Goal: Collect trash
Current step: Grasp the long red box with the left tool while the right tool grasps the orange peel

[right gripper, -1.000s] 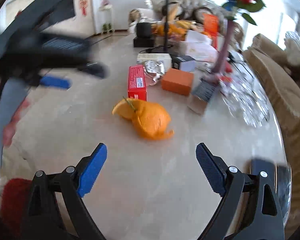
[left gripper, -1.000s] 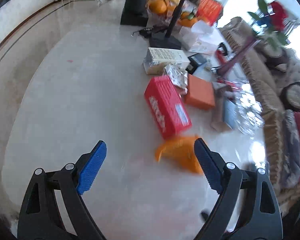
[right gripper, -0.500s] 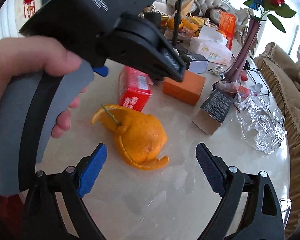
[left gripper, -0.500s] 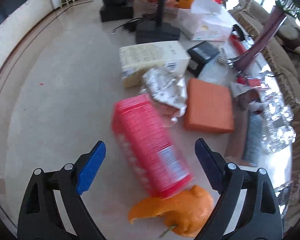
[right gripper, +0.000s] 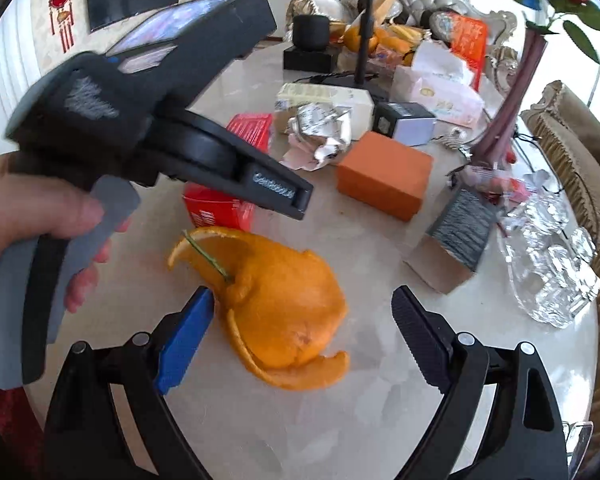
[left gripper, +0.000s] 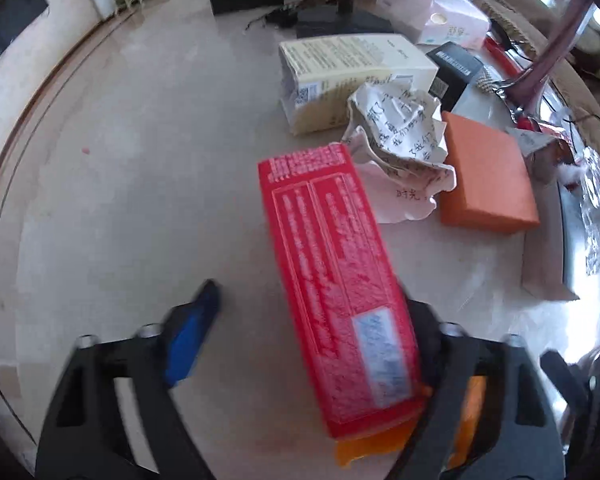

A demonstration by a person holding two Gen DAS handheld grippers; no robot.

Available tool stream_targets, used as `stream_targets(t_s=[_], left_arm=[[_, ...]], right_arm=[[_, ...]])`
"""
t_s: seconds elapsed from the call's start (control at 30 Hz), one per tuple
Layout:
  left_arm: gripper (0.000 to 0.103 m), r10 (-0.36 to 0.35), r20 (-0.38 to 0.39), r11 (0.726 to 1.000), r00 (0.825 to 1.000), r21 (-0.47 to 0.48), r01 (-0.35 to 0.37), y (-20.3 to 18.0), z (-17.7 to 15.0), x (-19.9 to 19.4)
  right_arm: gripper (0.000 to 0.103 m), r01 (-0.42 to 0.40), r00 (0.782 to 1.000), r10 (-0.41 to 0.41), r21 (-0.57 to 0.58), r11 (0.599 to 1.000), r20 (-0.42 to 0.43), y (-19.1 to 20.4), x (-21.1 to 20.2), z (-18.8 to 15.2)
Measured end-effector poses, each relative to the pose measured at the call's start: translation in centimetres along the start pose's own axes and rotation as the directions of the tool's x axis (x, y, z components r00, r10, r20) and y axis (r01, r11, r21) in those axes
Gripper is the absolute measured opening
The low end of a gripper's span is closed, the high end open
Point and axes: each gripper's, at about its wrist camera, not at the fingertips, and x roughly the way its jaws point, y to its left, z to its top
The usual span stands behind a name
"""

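Note:
A long red box (left gripper: 332,288) lies on the marble table (left gripper: 132,184), and my left gripper (left gripper: 312,300) straddles its near end. Its jaws are closing. The blue left pad (left gripper: 192,340) stands clear of the box, while the right finger (left gripper: 428,340) is right beside or against the box's other side. A piece of orange peel (left gripper: 360,444) shows just below the box. In the right wrist view the orange peel (right gripper: 276,308) lies between the fingers of my open right gripper (right gripper: 304,304), near the left pad. A hand (right gripper: 32,216) holds the left tool over the red box (right gripper: 220,208).
Beyond the red box lie crumpled printed paper (left gripper: 400,136), a cream carton (left gripper: 340,76) and an orange box (left gripper: 484,176). To the right are a dark brown-sided box (right gripper: 456,236), a purple vase (right gripper: 508,108) and a glass dish (right gripper: 552,276). A black stand (left gripper: 344,16) is behind.
My left gripper has come forward and down over the red box, and its jaws have narrowed. My right gripper has drawn closer to the orange peel, which now sits between its fingers.

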Motion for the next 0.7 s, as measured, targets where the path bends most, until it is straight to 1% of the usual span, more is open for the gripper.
stream_targets(t_s=[0.03,0.07,0.1,0.13,0.17,0.2,0.23,0.27,0.33,0.43,0.47,0.53,0.6,0.63,0.67,0.7], left_arm=[[0.041,0.001,0.015,1.0,1.0,0.003,-0.002,0.4,-0.1,-0.3],[0.035,0.005,0.024,1.0,1.0,-0.002,-0.005,1.2,-0.2,-0.6],[0.035,-0.026,0.024,1.0,0.999,-0.004,0.026,1.8,-0.3,-0.7],[0.035,-0.045,0.022,0.999,0.999,0.011,0.045,2.2,-0.5,-0.9],[0.035,-0.042,0.02,0.999,0.999,0.023,0.041,2.4,-0.7,-0.9],[0.035,-0.027,0.02,0.999,0.999,0.036,0.026,2.7,-0.9,-0.9],[0.035,-0.02,0.025,0.999,0.999,0.038,0.019,3.1,-1.2,-1.0],[0.035,-0.029,0.032,0.999,0.999,0.03,0.028,3.8,-1.7,-1.2],[0.035,-0.078,0.036,0.997,0.996,-0.004,0.078,5.1,-2.6,-1.7],[0.035,-0.1,0.065,0.995,0.993,-0.014,0.101,6.3,-4.0,-2.8],[0.035,-0.109,0.086,0.994,0.99,-0.01,0.11,6.7,-4.9,-3.8],[0.035,-0.109,0.131,0.994,0.985,0.014,0.108,7.4,-7.3,-6.2],[0.035,-0.139,0.161,0.99,0.977,0.031,0.135,7.9,-9.6,-8.6],[0.035,-0.165,0.178,0.986,0.97,0.046,0.159,8.3,-11.7,-10.6],[0.035,-0.18,0.187,0.983,0.966,0.059,0.172,8.4,-12.9,-11.7],[0.035,-0.195,0.191,0.98,0.962,0.077,0.183,8.5,-14.8,-13.2]], right_arm=[[0.084,0.002,1.0,-0.002,-0.002,1.0,-0.009,0.3,0.2,-0.1],[0.074,0.007,1.0,-0.007,-0.003,1.0,-0.019,0.5,0.4,-0.3],[0.054,0.021,0.999,-0.021,-0.007,1.0,-0.033,0.7,0.8,-0.5],[0.052,0.031,0.999,-0.031,0.004,1.0,-0.019,0.7,0.6,-0.6],[0.037,0.041,0.999,-0.041,0.011,0.999,-0.019,0.7,0.6,-0.7],[0.026,0.054,0.998,-0.053,0.021,0.998,-0.025,0.6,0.5,-0.7],[0.026,0.055,0.998,-0.054,0.033,0.998,-0.024,0.6,0.2,-0.8],[0.024,0.053,0.998,-0.053,0.038,0.998,-0.016,0.6,-0.1,-0.9],[0.023,0.031,1.0,-0.031,0.053,0.998,0.001,0.8,-1.4,-1.4],[0.022,-0.001,0.999,-0.002,0.083,0.997,0.038,1.1,-3.9,-2.3],[0.022,-0.006,0.999,0.002,0.095,0.995,0.05,1.1,-4.9,-2.7],[0.022,-0.027,0.997,0.018,0.123,0.992,0.075,1.4,-7.1,-3.6],[0.022,-0.024,0.996,0.013,0.128,0.992,0.089,2.4,-9.9,-5.2],[0.022,-0.03,0.995,0.018,0.117,0.993,0.096,3.2,-11.8,-6.6],[0.022,-0.033,0.995,0.022,0.106,0.994,0.097,4.0,-13.3,-7.8],[0.022,-0.041,0.996,0.032,0.103,0.994,0.085,5.0,-15.3,-9.8]])
